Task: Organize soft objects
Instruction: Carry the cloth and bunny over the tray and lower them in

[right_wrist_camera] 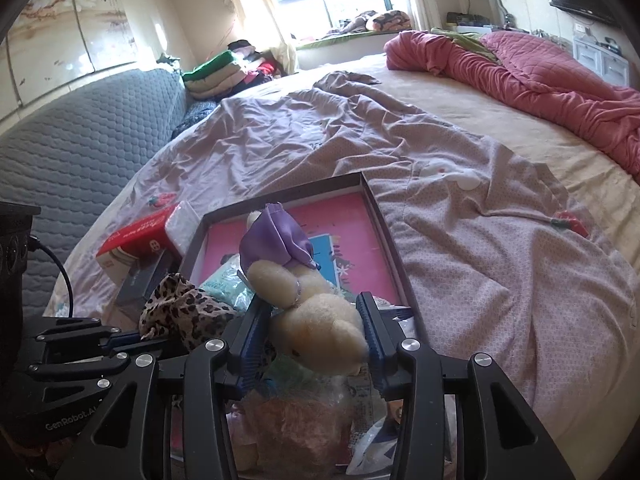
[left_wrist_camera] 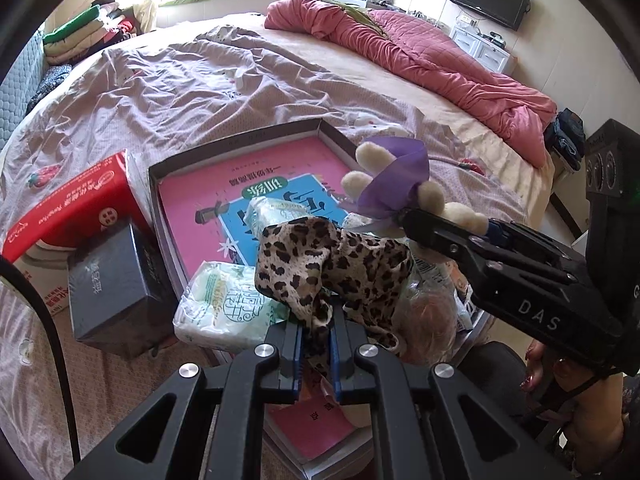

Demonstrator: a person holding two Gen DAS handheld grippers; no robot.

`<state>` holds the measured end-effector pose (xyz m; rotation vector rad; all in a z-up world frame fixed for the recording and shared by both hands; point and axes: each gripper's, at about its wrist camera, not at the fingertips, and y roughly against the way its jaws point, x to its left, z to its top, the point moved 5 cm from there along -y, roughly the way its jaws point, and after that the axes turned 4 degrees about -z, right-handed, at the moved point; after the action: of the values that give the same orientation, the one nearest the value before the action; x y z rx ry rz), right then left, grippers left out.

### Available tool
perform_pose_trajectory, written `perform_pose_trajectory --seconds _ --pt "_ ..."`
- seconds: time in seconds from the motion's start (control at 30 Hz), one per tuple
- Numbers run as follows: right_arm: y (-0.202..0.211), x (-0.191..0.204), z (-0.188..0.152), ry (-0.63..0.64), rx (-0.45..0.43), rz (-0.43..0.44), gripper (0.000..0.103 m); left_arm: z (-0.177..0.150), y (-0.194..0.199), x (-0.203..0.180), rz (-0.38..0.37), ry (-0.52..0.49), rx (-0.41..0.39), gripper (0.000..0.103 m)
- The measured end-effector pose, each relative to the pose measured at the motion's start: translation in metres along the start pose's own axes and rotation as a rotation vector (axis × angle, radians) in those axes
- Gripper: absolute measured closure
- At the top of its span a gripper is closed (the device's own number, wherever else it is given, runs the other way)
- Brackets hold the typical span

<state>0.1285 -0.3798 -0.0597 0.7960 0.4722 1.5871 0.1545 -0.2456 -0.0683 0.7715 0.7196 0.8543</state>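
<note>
My left gripper (left_wrist_camera: pixel 314 342) is shut on a leopard-print cloth (left_wrist_camera: pixel 332 268) and holds it over the near part of a shallow dark box (left_wrist_camera: pixel 236 142) on the bed. My right gripper (right_wrist_camera: pixel 312 320) is shut on a cream plush toy (right_wrist_camera: pixel 316 320) with a purple ribbon (right_wrist_camera: pixel 280 242). In the left wrist view the right gripper (left_wrist_camera: pixel 408 220) holds the plush (left_wrist_camera: pixel 432 200) just right of the cloth. In the right wrist view the cloth (right_wrist_camera: pixel 180 308) hangs at the left gripper (right_wrist_camera: pixel 120 338). The box holds a pink and blue book (left_wrist_camera: pixel 224 200) and tissue packs (left_wrist_camera: pixel 224 308).
A red tissue carton (left_wrist_camera: pixel 76 204) and a dark box (left_wrist_camera: pixel 112 288) lie left of the shallow box. A crumpled lilac sheet (right_wrist_camera: pixel 460 240) covers the bed. A pink quilt (left_wrist_camera: pixel 420 52) lies at the far right. Folded clothes (left_wrist_camera: pixel 84 36) are stacked far left. Plastic bags (right_wrist_camera: pixel 304 420) lie below the plush.
</note>
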Motion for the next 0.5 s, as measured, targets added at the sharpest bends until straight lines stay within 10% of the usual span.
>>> perform_pose_trajectory --seconds 0.5 --pt "0.0016 0.0062 0.0011 -0.003 -0.017 0.049 0.041 -0.0045 -0.0046 0.0098 -0.026 0.052 0.008 0.075"
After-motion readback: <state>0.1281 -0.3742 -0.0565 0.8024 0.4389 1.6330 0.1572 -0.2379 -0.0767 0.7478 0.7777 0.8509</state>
